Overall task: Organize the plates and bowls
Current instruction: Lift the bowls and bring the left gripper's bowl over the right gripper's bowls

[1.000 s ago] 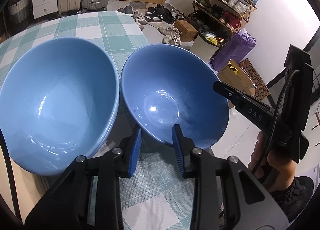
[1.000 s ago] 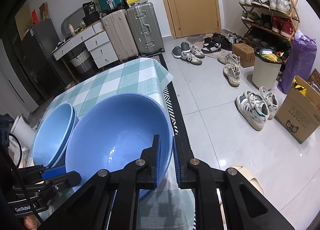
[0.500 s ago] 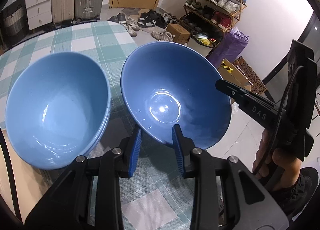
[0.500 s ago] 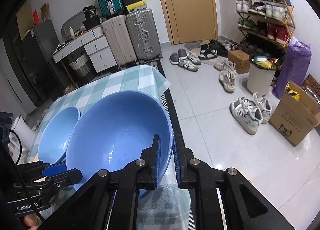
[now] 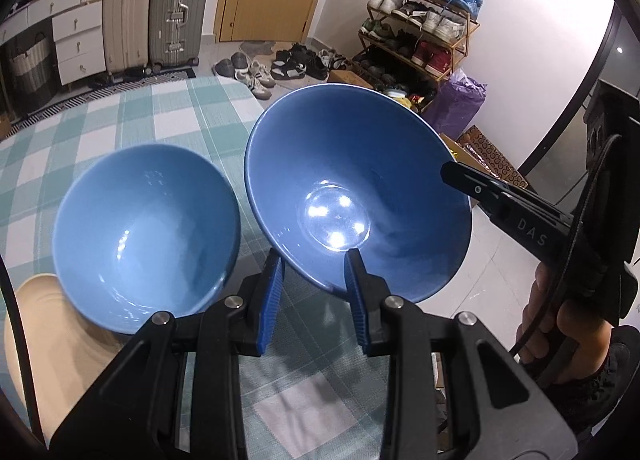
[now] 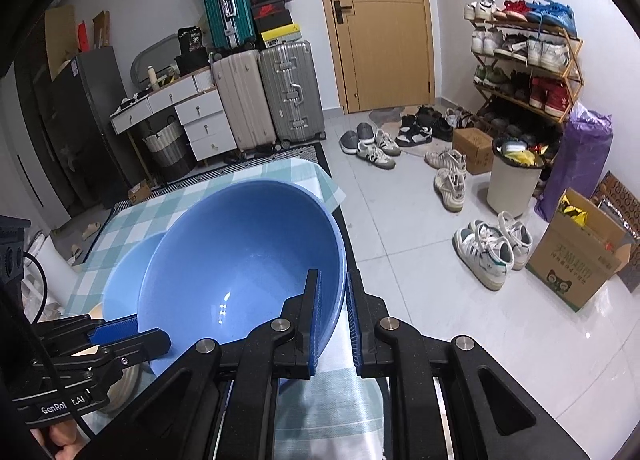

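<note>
My right gripper point(image 6: 333, 316) is shut on the rim of a dark blue bowl point(image 6: 244, 280) and holds it tilted above the checked table point(image 6: 256, 176). The same bowl point(image 5: 356, 196) fills the middle of the left wrist view, with the right gripper point(image 5: 460, 176) at its right rim. My left gripper point(image 5: 314, 292) is open, its fingers either side of that bowl's near edge without closing on it. A lighter blue bowl point(image 5: 144, 232) sits to the left on a beige plate point(image 5: 24, 324); it also shows in the right wrist view point(image 6: 128, 280).
The table's right edge point(image 5: 256, 96) drops to a tiled floor with scattered shoes point(image 6: 488, 248). Suitcases point(image 6: 288, 92), a drawer unit point(image 6: 200, 120), a shoe rack point(image 6: 528, 68), a bin point(image 6: 516, 180) and cardboard boxes point(image 6: 580, 264) stand beyond.
The dark bowl has risen with the right gripper. The left gripper has pulled up and back, so the lighter bowl looks smaller and the beige plate under it now shows.
</note>
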A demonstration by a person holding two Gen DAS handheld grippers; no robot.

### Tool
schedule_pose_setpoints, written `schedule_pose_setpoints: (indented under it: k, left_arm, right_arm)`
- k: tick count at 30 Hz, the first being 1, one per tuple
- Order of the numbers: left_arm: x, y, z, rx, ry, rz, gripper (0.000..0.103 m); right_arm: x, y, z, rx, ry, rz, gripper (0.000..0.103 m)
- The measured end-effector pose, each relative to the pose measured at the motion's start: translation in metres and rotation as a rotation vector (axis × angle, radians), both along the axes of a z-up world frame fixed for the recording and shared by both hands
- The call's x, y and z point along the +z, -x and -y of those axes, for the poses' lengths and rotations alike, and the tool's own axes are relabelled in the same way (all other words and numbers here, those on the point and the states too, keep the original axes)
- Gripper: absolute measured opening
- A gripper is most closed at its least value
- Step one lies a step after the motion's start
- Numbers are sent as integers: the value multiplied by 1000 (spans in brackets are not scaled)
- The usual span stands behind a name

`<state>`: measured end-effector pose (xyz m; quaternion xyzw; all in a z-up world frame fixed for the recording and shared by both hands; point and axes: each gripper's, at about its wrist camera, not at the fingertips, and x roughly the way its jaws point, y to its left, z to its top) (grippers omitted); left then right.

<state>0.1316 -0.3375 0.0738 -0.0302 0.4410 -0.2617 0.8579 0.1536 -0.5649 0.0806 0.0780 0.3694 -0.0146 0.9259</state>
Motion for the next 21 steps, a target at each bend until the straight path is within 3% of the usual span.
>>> schedule_pose_setpoints:
  k: [21]
  left_arm:
    - [62,30,-83,85,34,70,28]
  right_arm:
    - [54,-5,-91,85,56,76,13]
